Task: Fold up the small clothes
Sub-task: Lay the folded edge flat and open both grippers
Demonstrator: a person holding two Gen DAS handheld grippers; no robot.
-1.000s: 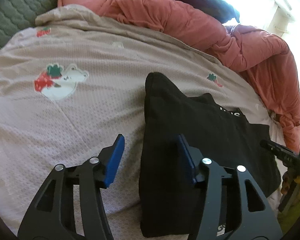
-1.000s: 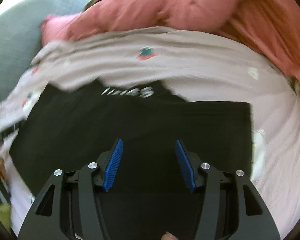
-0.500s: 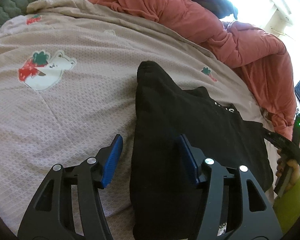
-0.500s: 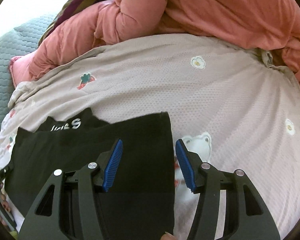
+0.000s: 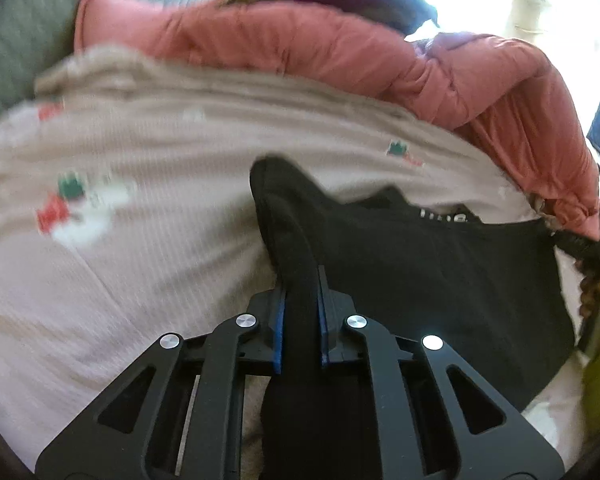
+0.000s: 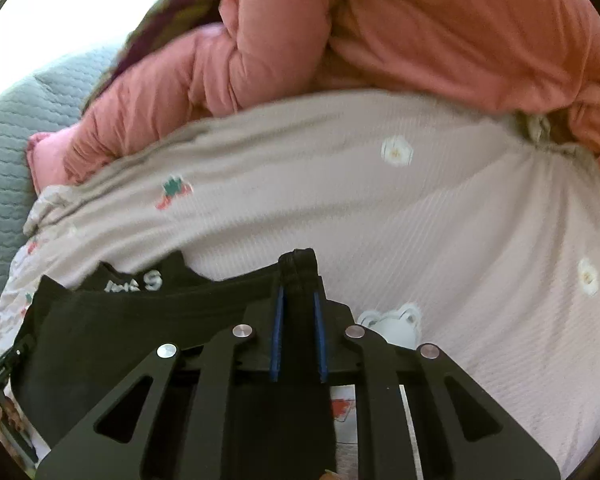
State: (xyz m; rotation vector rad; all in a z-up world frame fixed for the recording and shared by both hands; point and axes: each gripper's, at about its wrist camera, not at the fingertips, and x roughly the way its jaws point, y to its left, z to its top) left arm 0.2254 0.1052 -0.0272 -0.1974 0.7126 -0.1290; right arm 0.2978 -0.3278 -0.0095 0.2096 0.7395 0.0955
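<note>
A small black garment with white lettering lies on the pale printed bedsheet. My left gripper is shut on the garment's left edge, black cloth pinched between the blue pads. In the right wrist view the same black garment spreads to the left, and my right gripper is shut on its right edge, cloth bunched between the pads. The other gripper and hand show at the right edge of the left wrist view.
A salmon-pink quilt is piled along the back of the bed, also in the right wrist view. A grey-green quilted headboard stands at the left. The sheet extends to the right.
Both grippers were open over the garment's edges; both have now closed on the cloth, left on the left edge, right on the right edge. The views are blurred by motion.
</note>
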